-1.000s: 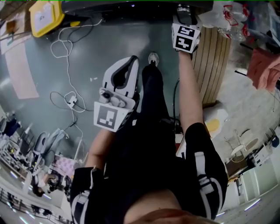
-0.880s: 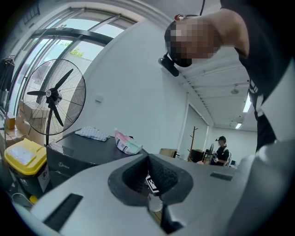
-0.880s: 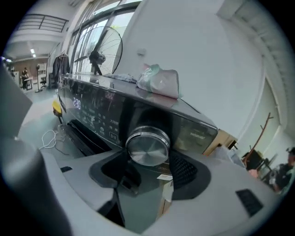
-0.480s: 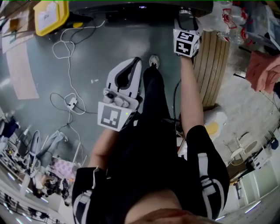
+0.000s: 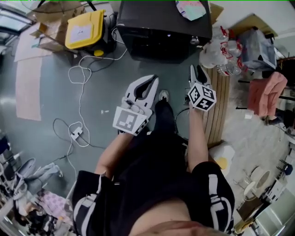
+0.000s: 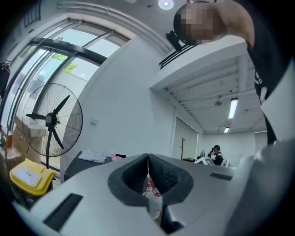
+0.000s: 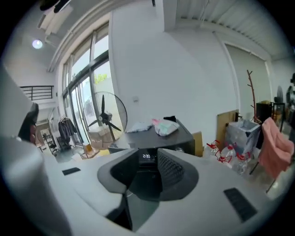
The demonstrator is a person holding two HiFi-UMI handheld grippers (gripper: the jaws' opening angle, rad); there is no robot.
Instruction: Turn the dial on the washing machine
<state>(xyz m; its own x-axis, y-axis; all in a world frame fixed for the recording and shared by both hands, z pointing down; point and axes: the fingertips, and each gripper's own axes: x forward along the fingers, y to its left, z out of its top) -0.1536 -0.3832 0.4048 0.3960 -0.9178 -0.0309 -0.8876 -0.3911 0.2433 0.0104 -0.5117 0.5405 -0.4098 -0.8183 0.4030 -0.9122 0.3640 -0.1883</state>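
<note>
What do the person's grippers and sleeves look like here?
The left gripper and right gripper are white shells with dark grey ribbed tongs and a cube of black-and-white square markers. The right tongs have just been closing, nothing between them. The person wears a black top; its short sleeves carry white stripes.

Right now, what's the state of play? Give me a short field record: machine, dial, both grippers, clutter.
washing machine: dark, packet on top
dial: right end of the front panel, no gripper on it
right gripper: jaws apart, just been closing, nothing between them, clear of the machine
left gripper: jaws together, empty
nearby: yellow bin, water bottles, floor cable
</note>
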